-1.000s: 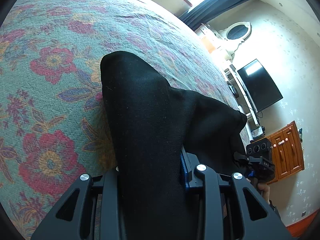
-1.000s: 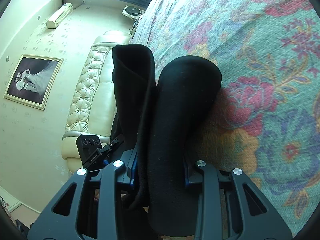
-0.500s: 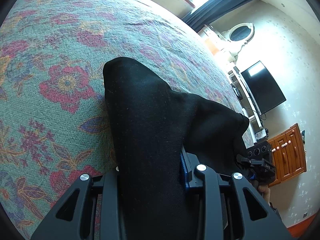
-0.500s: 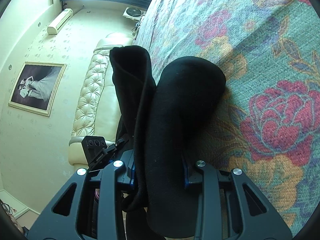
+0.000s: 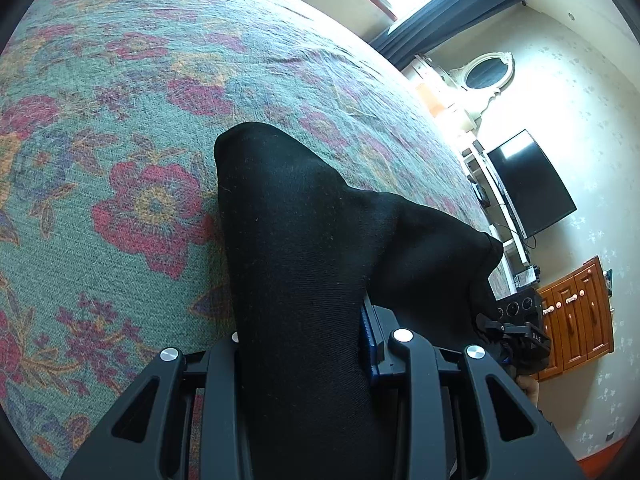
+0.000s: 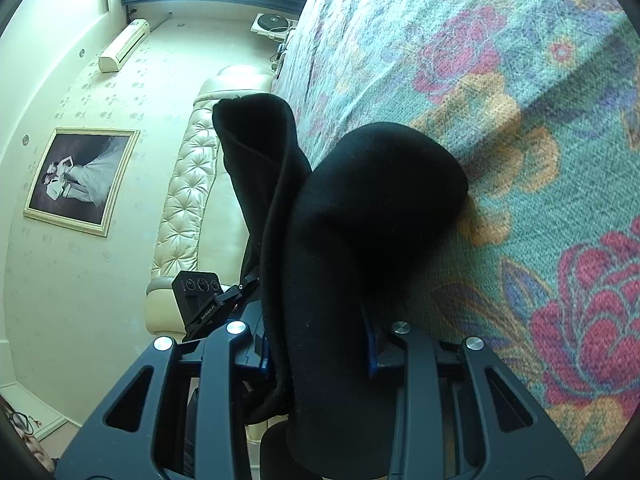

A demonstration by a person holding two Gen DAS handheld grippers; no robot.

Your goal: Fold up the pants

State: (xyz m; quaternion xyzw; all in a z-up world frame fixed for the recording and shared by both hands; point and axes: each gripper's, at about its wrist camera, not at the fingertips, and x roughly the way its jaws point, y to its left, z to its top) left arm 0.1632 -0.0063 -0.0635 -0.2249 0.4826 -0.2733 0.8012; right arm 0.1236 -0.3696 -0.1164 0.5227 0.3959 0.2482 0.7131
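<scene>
Bed (image 5: 120,128) under a teal floral bedspread (image 6: 520,80), filling the frame from 7 to 1 o'clock in the left wrist view and from 12 to 5 o'clock in the right wrist view. Cream tufted headboard (image 6: 188,184) at 9 o'clock of the right view, framed picture (image 6: 80,180) on the wall beside it. Dark television (image 5: 528,184) at 3 o'clock of the left view, wooden cabinet (image 5: 576,316) at 4 o'clock.

Black pants (image 5: 304,280), bunched and draped, lifted over the bedspread between both tools: one thick fold rising toward 12 o'clock from each set of fingers, cloth stretching off toward 3 o'clock in the left view.

Left gripper (image 5: 304,356) narrowed, fingers clamped on the pants. Right gripper (image 6: 320,352) likewise narrowed, gripping a thick roll of the pants (image 6: 372,208), a second flap standing at 11 o'clock.
</scene>
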